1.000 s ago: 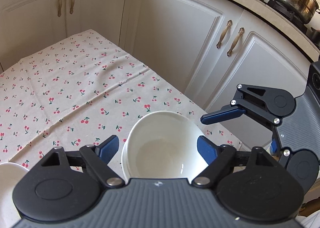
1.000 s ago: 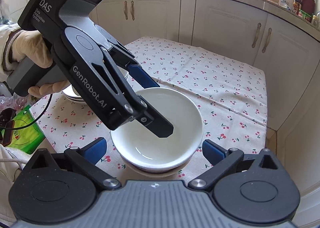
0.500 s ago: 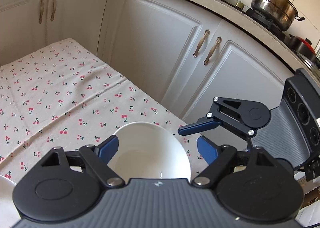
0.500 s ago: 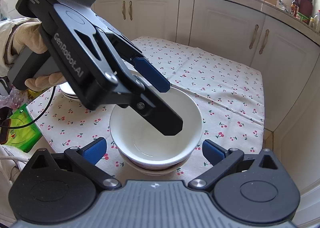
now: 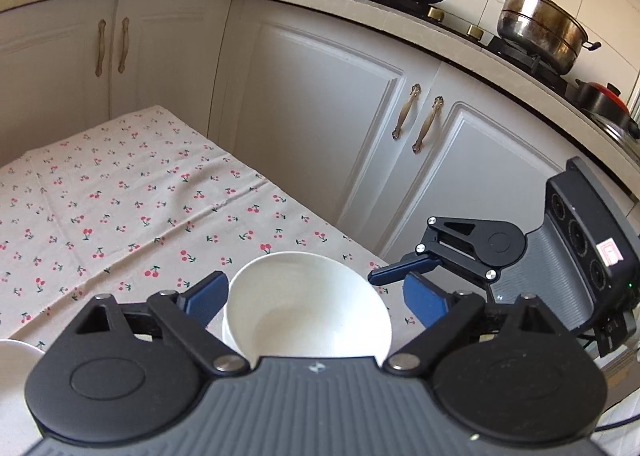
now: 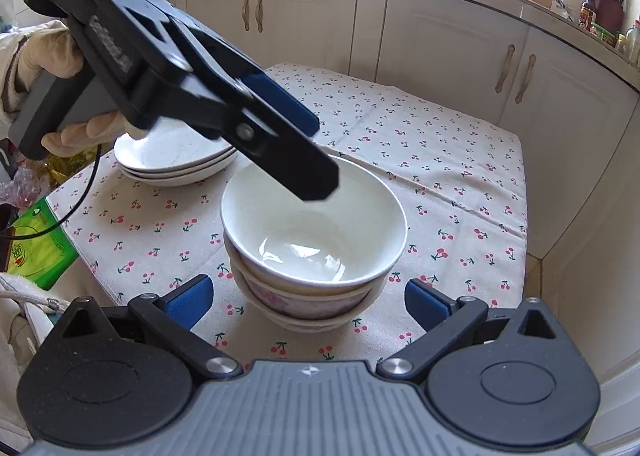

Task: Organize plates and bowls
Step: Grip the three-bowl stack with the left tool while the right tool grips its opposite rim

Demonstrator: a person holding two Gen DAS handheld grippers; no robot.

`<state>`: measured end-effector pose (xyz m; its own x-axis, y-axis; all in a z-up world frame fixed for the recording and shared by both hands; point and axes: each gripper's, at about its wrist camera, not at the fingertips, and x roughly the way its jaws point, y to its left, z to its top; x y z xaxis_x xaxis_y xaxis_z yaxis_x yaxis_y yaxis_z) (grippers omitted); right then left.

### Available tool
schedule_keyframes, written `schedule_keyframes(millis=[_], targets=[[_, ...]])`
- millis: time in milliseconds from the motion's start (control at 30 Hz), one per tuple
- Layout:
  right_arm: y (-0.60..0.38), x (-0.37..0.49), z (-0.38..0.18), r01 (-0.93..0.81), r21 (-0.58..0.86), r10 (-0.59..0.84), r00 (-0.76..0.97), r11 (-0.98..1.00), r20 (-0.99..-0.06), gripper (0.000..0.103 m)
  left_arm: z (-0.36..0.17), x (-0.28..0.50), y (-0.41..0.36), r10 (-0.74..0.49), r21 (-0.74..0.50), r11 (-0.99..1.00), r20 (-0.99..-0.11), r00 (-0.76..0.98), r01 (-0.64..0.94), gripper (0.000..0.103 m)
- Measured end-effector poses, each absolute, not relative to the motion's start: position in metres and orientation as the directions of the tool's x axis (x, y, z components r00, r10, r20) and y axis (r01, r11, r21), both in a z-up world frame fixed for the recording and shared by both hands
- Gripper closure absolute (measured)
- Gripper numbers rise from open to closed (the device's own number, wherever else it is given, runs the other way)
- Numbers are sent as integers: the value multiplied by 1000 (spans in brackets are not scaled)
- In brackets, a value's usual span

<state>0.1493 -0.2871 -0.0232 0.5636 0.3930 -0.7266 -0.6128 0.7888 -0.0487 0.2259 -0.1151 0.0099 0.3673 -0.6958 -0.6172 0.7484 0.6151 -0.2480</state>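
Observation:
A white bowl [image 6: 314,228] [image 5: 308,308] sits on top of a stack of patterned bowls [image 6: 312,300] on the cherry-print tablecloth [image 6: 440,160]. My left gripper [image 5: 314,301] [image 6: 320,160] hovers over the bowl's far rim, tilted downwards. Its jaws are opening, with the bowl low between them and a gap at the right pad. The left pad's contact is unclear. My right gripper [image 6: 308,304] stands open just in front of the stack, touching nothing. A stack of white plates [image 6: 176,156] lies to the far left, partly hidden by the left gripper.
White cabinets [image 5: 320,116] close in the table's far and right sides, with a narrow gap beside the table's right edge [image 6: 528,240]. A green packet [image 6: 36,248] lies off the left edge. A gloved hand [image 6: 52,56] holds the left gripper.
The left gripper's jaws have widened. It has risen and drawn back from the white bowl, which stays on the stack. The right gripper has barely moved.

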Motion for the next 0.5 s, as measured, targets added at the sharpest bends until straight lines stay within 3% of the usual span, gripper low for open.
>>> schedule_keyframes(millis=[167,500], targets=[[-288,147,-44,-612,-87,347,554,786,-757,0,2,194,-94,-649,-130,630,-629,427,766,4],[-288,165,-77,-603,-88,306,519,793,-798,0,-65,184,-115,-502,-4,596,-782,369,803,4]])
